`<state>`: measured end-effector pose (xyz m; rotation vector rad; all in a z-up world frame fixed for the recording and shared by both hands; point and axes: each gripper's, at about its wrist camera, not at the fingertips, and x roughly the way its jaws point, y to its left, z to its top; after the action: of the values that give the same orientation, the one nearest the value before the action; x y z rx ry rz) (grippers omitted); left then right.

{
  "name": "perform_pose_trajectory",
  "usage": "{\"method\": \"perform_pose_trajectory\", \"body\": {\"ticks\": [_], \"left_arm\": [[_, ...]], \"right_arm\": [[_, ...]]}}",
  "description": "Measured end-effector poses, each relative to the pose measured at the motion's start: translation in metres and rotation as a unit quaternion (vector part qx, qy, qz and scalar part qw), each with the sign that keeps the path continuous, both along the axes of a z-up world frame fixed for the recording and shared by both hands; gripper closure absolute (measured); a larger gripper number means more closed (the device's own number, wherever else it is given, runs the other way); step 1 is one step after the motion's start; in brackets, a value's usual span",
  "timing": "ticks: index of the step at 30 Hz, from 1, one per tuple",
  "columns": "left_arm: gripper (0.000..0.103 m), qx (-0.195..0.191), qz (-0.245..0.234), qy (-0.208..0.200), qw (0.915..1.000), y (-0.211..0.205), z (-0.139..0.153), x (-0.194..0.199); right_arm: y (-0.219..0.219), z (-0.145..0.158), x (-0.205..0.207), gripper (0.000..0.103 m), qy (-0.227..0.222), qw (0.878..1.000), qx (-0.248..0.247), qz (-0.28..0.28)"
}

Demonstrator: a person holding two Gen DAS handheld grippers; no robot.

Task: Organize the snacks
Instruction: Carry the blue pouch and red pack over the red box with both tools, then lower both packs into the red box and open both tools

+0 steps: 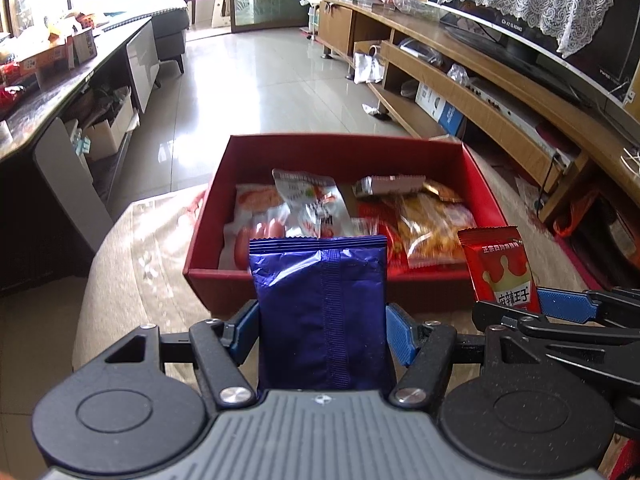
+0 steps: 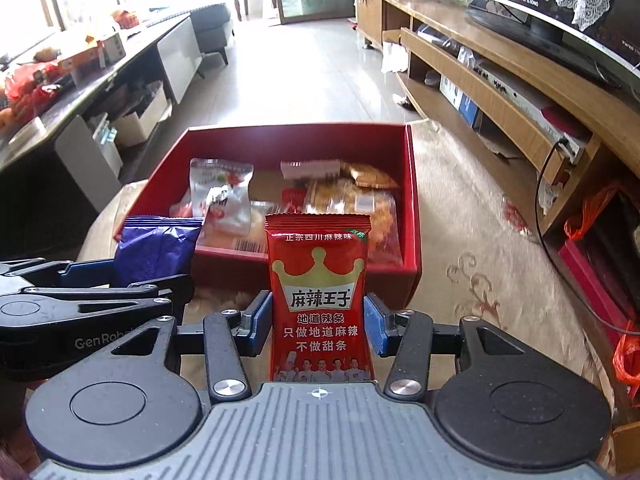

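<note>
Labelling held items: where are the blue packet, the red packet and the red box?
blue packet [image 1: 322,312]: left wrist view, its back seam.
red packet [image 2: 319,300]: right wrist view, its printed front.
red box [image 2: 296,138]: right wrist view, inner far wall.

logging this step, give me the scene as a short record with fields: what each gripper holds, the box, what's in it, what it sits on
left gripper: shut on blue packet, held upright
right gripper: shut on red packet, held upright, crown print facing the camera
red box: open, just ahead of both grippers
box contents: several snack packets, among them a white pouch and an orange-yellow bag
surface: patterned beige cloth
packets in hand: not yet in the box
</note>
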<state>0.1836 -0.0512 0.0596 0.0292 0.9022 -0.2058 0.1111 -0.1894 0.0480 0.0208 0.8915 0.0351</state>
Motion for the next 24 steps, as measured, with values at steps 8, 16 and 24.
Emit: {"method": "perform_pose_trajectory", "body": {"ticks": [8, 16, 24], "left_arm": [[0.042, 0.001, 0.006, -0.012, 0.9999, -0.005, 0.006, 0.015], [0.042, 0.006, 0.011, -0.033, 0.9994, -0.009, 0.015, 0.031], [0.043, 0.005, 0.025, -0.039, 0.9989, -0.009, 0.018, 0.048]], "right_arm": [[-0.004, 0.006, 0.016, 0.047, -0.009, 1.0, 0.0, -0.003], [-0.007, 0.013, 0.03, 0.047, -0.024, 1.0, 0.001, -0.006], [-0.004, 0.016, 0.047, 0.047, -0.033, 0.999, -0.01, -0.002]]}}
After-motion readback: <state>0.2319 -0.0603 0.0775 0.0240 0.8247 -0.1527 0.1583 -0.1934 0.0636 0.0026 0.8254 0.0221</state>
